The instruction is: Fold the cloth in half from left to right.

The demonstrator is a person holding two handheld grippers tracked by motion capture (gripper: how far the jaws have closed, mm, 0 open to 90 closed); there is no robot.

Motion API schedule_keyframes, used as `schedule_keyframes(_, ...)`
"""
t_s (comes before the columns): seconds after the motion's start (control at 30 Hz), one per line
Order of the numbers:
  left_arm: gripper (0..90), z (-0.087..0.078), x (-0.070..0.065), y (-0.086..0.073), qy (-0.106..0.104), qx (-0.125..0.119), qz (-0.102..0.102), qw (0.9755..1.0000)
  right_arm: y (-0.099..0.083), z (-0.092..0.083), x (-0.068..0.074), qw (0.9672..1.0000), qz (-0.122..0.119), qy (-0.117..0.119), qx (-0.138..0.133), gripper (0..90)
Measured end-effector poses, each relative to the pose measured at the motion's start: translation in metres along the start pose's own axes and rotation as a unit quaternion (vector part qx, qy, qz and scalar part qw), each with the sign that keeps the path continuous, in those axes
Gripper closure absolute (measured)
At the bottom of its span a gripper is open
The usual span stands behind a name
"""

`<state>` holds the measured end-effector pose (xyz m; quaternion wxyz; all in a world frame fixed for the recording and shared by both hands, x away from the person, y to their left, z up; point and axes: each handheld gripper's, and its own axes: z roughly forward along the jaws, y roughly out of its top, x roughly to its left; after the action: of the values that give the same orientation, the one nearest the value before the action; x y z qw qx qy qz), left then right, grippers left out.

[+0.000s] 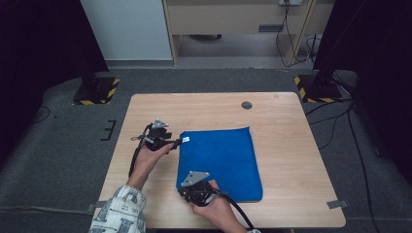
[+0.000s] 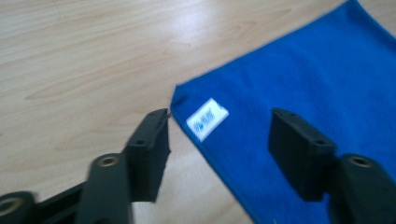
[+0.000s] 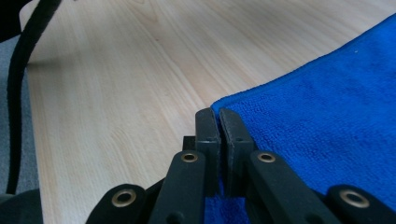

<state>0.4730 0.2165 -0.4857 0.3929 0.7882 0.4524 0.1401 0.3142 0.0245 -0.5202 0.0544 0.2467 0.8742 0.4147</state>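
Towel (image 1: 219, 162) lying flat; right gripper (image 3: 218, 122) pinching its near corner, left gripper (image 2: 219, 135) gaping, straddling labelled corner, not gripping.

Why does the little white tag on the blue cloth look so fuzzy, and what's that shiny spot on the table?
In the left gripper view the white tag on the blue cloth is smeared by motion blur, and room light glares pale off the wooden table. The right gripper view is sharper, showing the cloth's weave. The high view is evenly lit, with dark corners.
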Motion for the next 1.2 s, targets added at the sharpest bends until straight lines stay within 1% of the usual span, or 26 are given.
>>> schedule_keyframes(0.03,43.9,0.000,0.000,0.000,0.000,0.000,0.000,1.0000,0.000,0.000,0.000,1.0000,0.000,0.000,0.000,87.5)
schedule_keyframes(0.07,45.9,0.005,0.004,0.003,0.007,0.012,0.012,0.9998,-0.002,0.005,0.004,1.0000,-0.002,0.000,0.001,87.5)
schedule_keyframes(0.1,47.0,0.005,0.004,0.003,0.007,0.012,0.012,0.9998,-0.003,0.007,0.005,1.0000,-0.001,0.000,0.002,87.5)
schedule_keyframes(0.13,48.0,0.012,0.006,0.003,0.009,0.022,0.017,0.9996,-0.004,0.009,0.006,1.0000,-0.002,0.000,0.003,87.5)
schedule_keyframes(0.17,49.3,0.015,0.007,0.004,0.008,0.026,0.019,0.9995,-0.004,0.010,0.007,1.0000,0.000,0.000,0.001,87.5)
schedule_keyframes(0.23,51.0,0.018,0.007,0.004,0.006,0.026,0.019,0.9995,-0.004,0.012,0.009,1.0000,0.006,0.001,-0.005,87.5)
schedule_keyframes(0.27,52.2,0.024,0.008,0.005,0.004,0.028,0.019,0.9994,-0.004,0.012,0.009,0.9999,0.010,0.004,-0.010,87.5)
schedule_keyframes(0.3,53.3,0.024,0.008,0.005,0.004,0.028,0.019,0.9994,-0.004,0.012,0.009,0.9999,0.010,0.004,-0.010,87.5)
schedule_keyframes(0.33,55.3,0.028,0.011,0.008,0.009,0.023,0.024,0.9994,-0.004,0.012,0.011,0.9998,0.016,0.005,-0.014,87.5)
schedule_keyframes(0.4,57.8,0.032,0.015,0.011,0.005,0.023,0.015,0.9996,-0.004,0.013,0.012,0.9997,0.020,0.001,-0.015,87.5)
schedule_keyframes(0.43,59.0,0.032,0.015,0.011,0.005,0.023,0.015,0.9996,-0.004,0.013,0.012,0.9997,0.020,0.001,-0.015,87.5)
schedule_keyframes(0.47,59.9,0.037,0.016,0.011,0.008,0.030,0.020,0.9993,-0.003,0.014,0.012,0.9996,0.022,-0.001,-0.018,87.5)
schedule_keyframes(0.5,60.0,0.037,0.016,0.011,0.008,0.030,0.020,0.9993,-0.003,0.014,0.012,0.9996,0.022,-0.001,-0.018,87.5)
schedule_keyframes(0.53,60.1,0.043,0.017,0.011,0.011,0.043,0.026,0.9987,-0.003,0.014,0.012,0.9994,0.026,-0.002,-0.021,87.4)
schedule_keyframes(0.57,60.3,0.043,0.017,0.011,0.011,0.043,0.026,0.9987,-0.003,0.014,0.012,0.9994,0.026,-0.002,-0.021,87.4)
schedule_keyframes(0.6,60.6,0.047,0.019,0.010,0.015,0.056,0.030,0.9979,-0.002,0.013,0.012,0.9994,0.027,-0.001,-0.021,87.4)
schedule_keyframes(0.7,61.3,0.051,0.021,0.009,0.018,0.058,0.029,0.9978,-0.002,0.012,0.012,0.9994,0.027,-0.002,-0.022,87.4)
schedule_keyframes(0.8,62.5,0.059,0.025,0.006,0.021,0.057,0.018,0.9980,-0.003,0.011,0.012,0.9993,0.031,0.000,-0.022,87.4)
schedule_keyframes(0.87,63.7,0.061,0.025,0.006,0.021,0.051,0.018,0.9983,-0.002,0.010,0.012,0.9992,0.031,0.000,-0.024,87.4)
schedule_keyframes(0.93,67.0,0.061,0.024,0.006,0.023,0.053,0.024,0.9980,-0.002,0.010,0.012,0.9992,0.032,0.001,-0.025,87.4)
schedule_keyframes(1.03,77.8,0.061,0.021,0.006,0.019,0.055,0.029,0.9979,-0.003,0.010,0.011,0.9991,0.033,0.001,-0.027,87.4)
schedule_keyframes(1.07,81.1,0.062,0.018,0.006,0.019,0.057,0.039,0.9975,-0.003,0.010,0.011,0.9989,0.038,0.003,-0.028,87.4)
schedule_keyframes(1.1,83.9,0.062,0.018,0.006,0.019,0.057,0.039,0.9975,-0.003,0.010,0.011,0.9989,0.038,0.003,-0.028,87.4)
schedule_keyframes(1.13,86.1,0.062,0.018,0.007,0.019,0.058,0.042,0.9973,-0.004,0.010,0.009,0.9983,0.048,0.005,-0.034,87.4)
schedule_keyframes(1.17,86.1,0.062,0.017,0.007,0.016,0.055,0.041,0.9975,-0.004,0.010,0.009,0.9983,0.048,0.005,-0.034,87.4)
schedule_keyframes(1.2,88.5,0.060,0.018,0.008,0.009,0.048,0.031,0.9983,-0.004,0.009,0.008,0.9980,0.051,0.004,-0.038,87.5)
